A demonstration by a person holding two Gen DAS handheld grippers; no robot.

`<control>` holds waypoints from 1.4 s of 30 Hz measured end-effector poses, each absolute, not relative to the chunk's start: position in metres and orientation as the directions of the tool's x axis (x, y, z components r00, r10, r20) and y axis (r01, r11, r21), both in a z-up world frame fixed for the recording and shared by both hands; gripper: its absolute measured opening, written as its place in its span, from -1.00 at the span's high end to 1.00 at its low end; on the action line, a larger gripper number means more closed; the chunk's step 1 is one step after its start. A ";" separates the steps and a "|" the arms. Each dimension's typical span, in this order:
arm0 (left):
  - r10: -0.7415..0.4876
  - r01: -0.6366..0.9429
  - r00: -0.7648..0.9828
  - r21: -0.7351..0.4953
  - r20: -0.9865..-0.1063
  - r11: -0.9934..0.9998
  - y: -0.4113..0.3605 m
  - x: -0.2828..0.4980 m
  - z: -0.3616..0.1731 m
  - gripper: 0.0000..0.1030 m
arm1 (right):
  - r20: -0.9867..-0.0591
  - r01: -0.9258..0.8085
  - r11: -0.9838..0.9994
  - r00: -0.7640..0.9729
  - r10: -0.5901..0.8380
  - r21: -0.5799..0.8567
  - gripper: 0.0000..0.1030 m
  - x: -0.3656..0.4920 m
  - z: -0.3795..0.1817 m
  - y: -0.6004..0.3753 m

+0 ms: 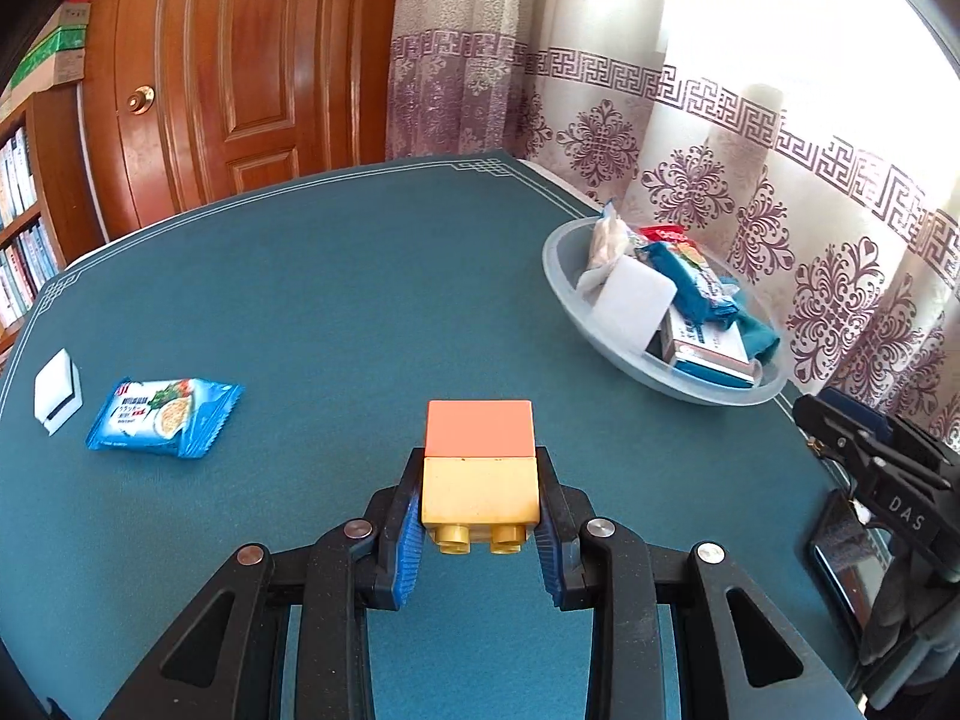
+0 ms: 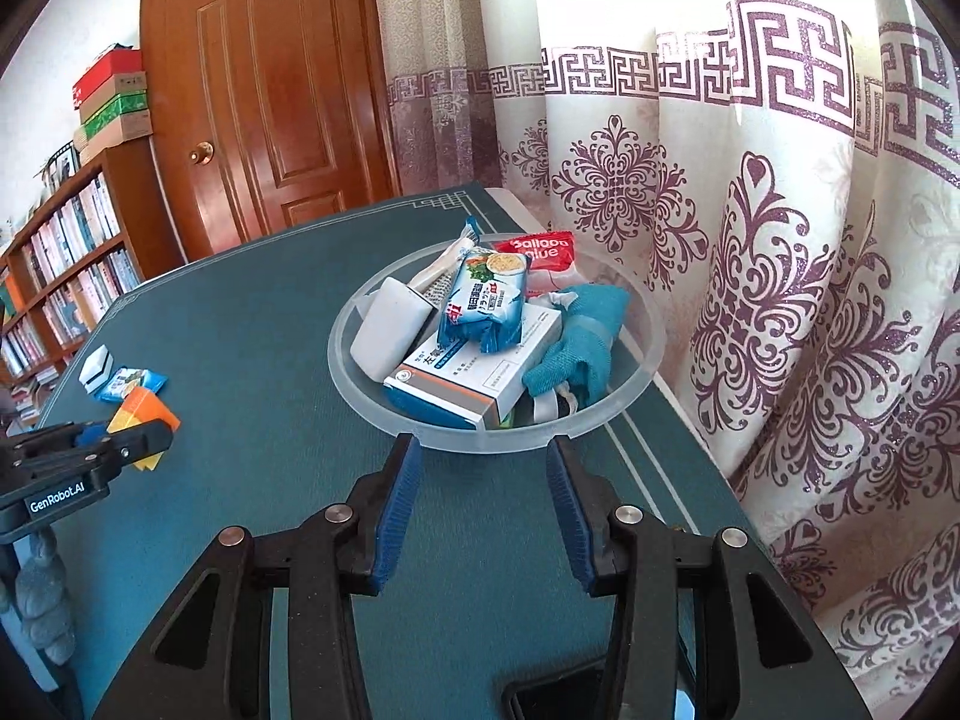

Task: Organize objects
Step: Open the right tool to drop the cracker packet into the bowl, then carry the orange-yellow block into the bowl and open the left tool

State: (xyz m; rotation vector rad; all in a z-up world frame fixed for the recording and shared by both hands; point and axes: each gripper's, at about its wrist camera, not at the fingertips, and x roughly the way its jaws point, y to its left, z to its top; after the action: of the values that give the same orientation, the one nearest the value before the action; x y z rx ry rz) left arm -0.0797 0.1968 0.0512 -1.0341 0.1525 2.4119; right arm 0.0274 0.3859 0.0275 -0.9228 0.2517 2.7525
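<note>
The left hand-held gripper (image 1: 480, 495) pinches a stacked toy block (image 1: 479, 468), orange over yellow, studs toward the camera, above the surface (image 1: 336, 300) near its front edge. The block is hard, smooth plastic, so a squared grip should hold it. It likely goes to the translucent round bowl (image 2: 360, 372) by the right edge; a low release onto the crinkly packets seems wise. The right hand-held gripper (image 2: 480, 486) is spread and empty.

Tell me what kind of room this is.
Probably a study or living room in a home: a bookshelf packed with books, a panelled wooden door, patterned curtains over a bright window, and a table with a teal cover.
</note>
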 end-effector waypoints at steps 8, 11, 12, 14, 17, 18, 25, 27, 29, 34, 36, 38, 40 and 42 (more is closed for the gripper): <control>0.473 -0.571 -0.547 -0.106 -0.691 -0.814 0.247 -0.084 0.067 0.35 | -0.617 -0.251 -0.957 -0.779 0.112 0.144 0.12 0.037 0.014 0.390; 0.494 -0.601 -0.537 -0.101 -0.684 -0.793 0.266 -0.087 0.070 0.35 | -0.613 -0.238 -0.960 -0.784 0.099 0.150 0.12 0.038 0.013 0.389; 0.499 -0.607 -0.533 -0.102 -0.683 -0.788 0.272 -0.089 0.071 0.35 | -0.611 -0.236 -0.960 -0.786 0.098 0.149 0.12 0.038 0.013 0.389; 0.512 -0.619 -0.519 -0.112 -0.684 -0.778 0.282 -0.095 0.070 0.35 | -0.603 -0.234 -0.961 -0.791 0.098 0.151 0.12 0.040 0.014 0.390; 0.527 -0.633 -0.496 -0.129 -0.690 -0.764 0.297 -0.103 0.068 0.35 | -0.593 -0.236 -0.959 -0.799 0.101 0.155 0.12 0.042 0.015 0.391; 0.533 -0.637 -0.491 -0.134 -0.689 -0.759 0.301 -0.106 0.067 0.35 | -0.592 -0.237 -0.959 -0.800 0.102 0.155 0.12 0.043 0.015 0.392; 0.542 -0.642 -0.468 -0.153 -0.698 -0.751 0.318 -0.128 0.055 0.35 | -0.596 -0.239 -0.957 -0.797 0.097 0.165 0.12 0.042 0.013 0.394; 0.540 -0.646 -0.464 -0.149 -0.702 -0.749 0.321 -0.131 0.051 0.35 | -0.599 -0.241 -0.956 -0.795 0.095 0.167 0.12 0.042 0.012 0.395; 0.541 -0.653 -0.457 -0.147 -0.705 -0.743 0.324 -0.134 0.047 0.35 | -0.600 -0.242 -0.956 -0.794 0.096 0.168 0.12 0.042 0.012 0.396; 0.544 -0.652 -0.470 -0.142 -0.695 -0.745 0.327 -0.138 0.041 0.35 | -0.609 -0.246 -0.954 -0.788 0.094 0.170 0.12 0.039 0.008 0.397; 0.542 -0.653 -0.475 -0.135 -0.693 -0.746 0.328 -0.138 0.040 0.32 | -0.610 -0.248 -0.954 -0.787 0.095 0.171 0.12 0.039 0.007 0.397; 0.544 -0.658 -0.476 -0.132 -0.691 -0.742 0.328 -0.137 0.040 0.12 | -0.608 -0.248 -0.954 -0.788 0.095 0.171 0.12 0.040 0.008 0.397; 0.566 -0.666 -0.481 -0.140 -0.670 -0.733 0.325 -0.134 0.043 -0.45 | -0.609 -0.248 -0.953 -0.787 0.095 0.172 0.12 0.040 0.008 0.397; 0.572 -0.662 -0.509 -0.132 -0.643 -0.738 0.321 -0.128 0.050 -0.80 | -0.610 -0.248 -0.953 -0.787 0.094 0.173 0.12 0.041 0.008 0.397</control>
State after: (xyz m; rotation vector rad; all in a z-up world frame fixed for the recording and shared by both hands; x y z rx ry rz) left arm -0.1282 0.3209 0.0501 -0.8897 0.1692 2.2374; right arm 0.0407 0.3969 0.0084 -0.9318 0.3650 2.7841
